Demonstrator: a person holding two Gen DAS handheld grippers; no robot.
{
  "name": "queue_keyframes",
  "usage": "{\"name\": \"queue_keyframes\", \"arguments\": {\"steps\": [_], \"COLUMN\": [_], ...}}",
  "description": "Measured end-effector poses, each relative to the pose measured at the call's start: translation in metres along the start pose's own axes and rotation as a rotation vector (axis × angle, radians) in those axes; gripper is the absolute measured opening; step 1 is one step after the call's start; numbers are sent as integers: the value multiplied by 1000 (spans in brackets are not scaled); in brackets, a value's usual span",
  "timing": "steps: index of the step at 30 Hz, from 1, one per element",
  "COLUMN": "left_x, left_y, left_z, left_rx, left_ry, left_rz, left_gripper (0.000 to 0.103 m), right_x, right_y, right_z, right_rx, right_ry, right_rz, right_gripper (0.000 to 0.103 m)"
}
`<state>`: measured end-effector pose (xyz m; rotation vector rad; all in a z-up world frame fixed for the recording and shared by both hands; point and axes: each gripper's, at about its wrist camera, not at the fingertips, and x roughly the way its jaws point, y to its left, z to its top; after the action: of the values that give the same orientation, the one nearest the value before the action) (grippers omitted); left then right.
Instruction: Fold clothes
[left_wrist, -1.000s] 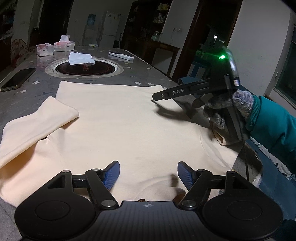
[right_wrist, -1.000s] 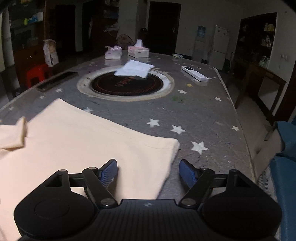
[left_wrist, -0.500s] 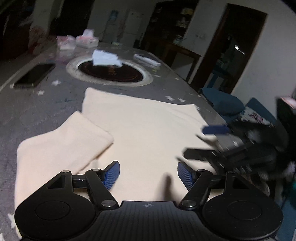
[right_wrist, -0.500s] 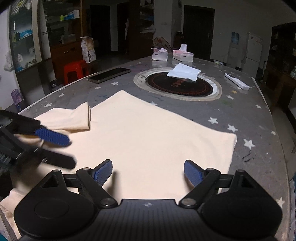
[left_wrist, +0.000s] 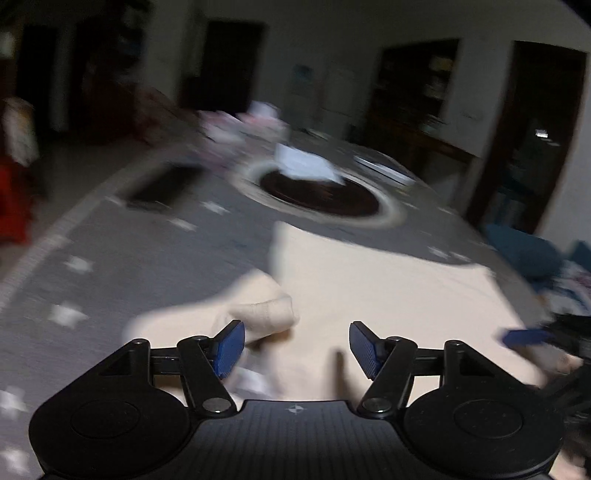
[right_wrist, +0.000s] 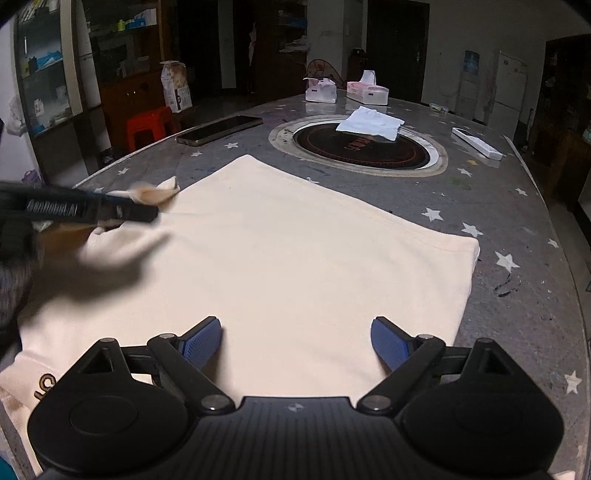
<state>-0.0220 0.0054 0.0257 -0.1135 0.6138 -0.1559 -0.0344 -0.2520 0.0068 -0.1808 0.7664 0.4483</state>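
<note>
A cream sweatshirt (right_wrist: 295, 251) lies spread flat on the grey star-printed table (right_wrist: 498, 206). Its folded sleeve (left_wrist: 258, 314) lies at its left side. My left gripper (left_wrist: 297, 349) hangs over the sleeve's end and its jaws are closing. The sleeve's tip sits by the left pad (left_wrist: 231, 349), and nothing is pinched. The right wrist view shows that left gripper (right_wrist: 147, 206) reaching in from the left at the sleeve cuff (right_wrist: 159, 190). My right gripper (right_wrist: 296, 343) hovers over the garment's near edge with nothing between its opening jaws. One of its blue pads (left_wrist: 524, 336) shows at the right of the blurred left wrist view.
Beyond the garment is a round inset hob (right_wrist: 360, 147) with a white cloth (right_wrist: 371, 123) on it. A phone (right_wrist: 219, 130) lies to the left, a white remote (right_wrist: 476, 143) to the right, two tissue boxes (right_wrist: 321, 94) at the far end. A red stool (right_wrist: 147, 123) stands off the table's left edge.
The left gripper has swung left from the garment's middle to the folded sleeve, and its view is now blurred. The right gripper drew back from the hem corner and its jaws widened.
</note>
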Motion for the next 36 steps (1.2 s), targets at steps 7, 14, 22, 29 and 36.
{"name": "queue_keyframes", "arguments": {"steps": [7,14,22,29,36], "left_x": [-13,-40,-7,16,-9], "left_y": [54,44,-8,-5,43], "left_z": [5,2,-3,-2,14], "left_rx": [-19,67,266,272,23], "left_ry": [-73,-86,9,47,-45], "left_rz": [259,73,-49,-54,-78], "left_gripper": [67,67,46,16,6], "right_x": [2,2,0,0,0], "right_y": [1,2,2,3,3], "right_z": [-1,-1,-2,-3,-3], "right_rx": [2,3,8,9,8], "right_ry": [-3,-5,-7,-11,-9], "right_rz": [-2,-8,-15,-15,-16], "right_gripper": [93,93,93,93,93]}}
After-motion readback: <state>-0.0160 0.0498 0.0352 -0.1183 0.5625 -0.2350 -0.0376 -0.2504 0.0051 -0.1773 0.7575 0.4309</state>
